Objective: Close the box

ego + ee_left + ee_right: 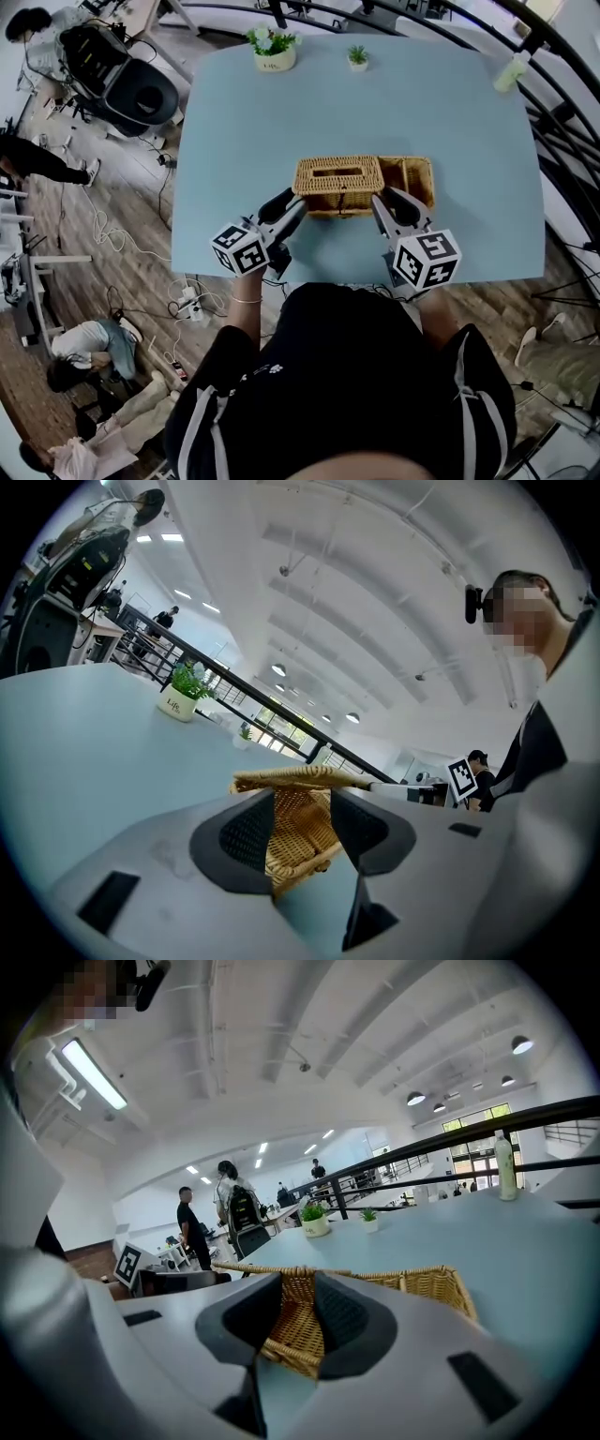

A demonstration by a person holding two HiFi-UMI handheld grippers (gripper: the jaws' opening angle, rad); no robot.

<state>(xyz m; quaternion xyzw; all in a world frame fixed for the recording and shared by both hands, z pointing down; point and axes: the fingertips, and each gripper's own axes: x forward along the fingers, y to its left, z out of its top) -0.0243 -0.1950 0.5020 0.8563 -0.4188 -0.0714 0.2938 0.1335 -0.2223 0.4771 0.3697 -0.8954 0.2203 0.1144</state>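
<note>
1. The wicker box (413,181) stands in the middle of the light blue table (234,131); its slotted lid (337,174) covers the left part and the right part is uncovered.
2. The left gripper (292,206) is at the box's front left corner. Its jaws are apart and hold nothing.
3. The right gripper (386,202) is at the front edge, with its jaws also apart and empty.
4. Two potted plants (273,47) and a bottle (510,71) stand at the far edge of the table.

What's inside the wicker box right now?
The open right end of the wicker box shows only woven wicker. The slotted lid covers the rest, so anything under it is hidden.
</note>
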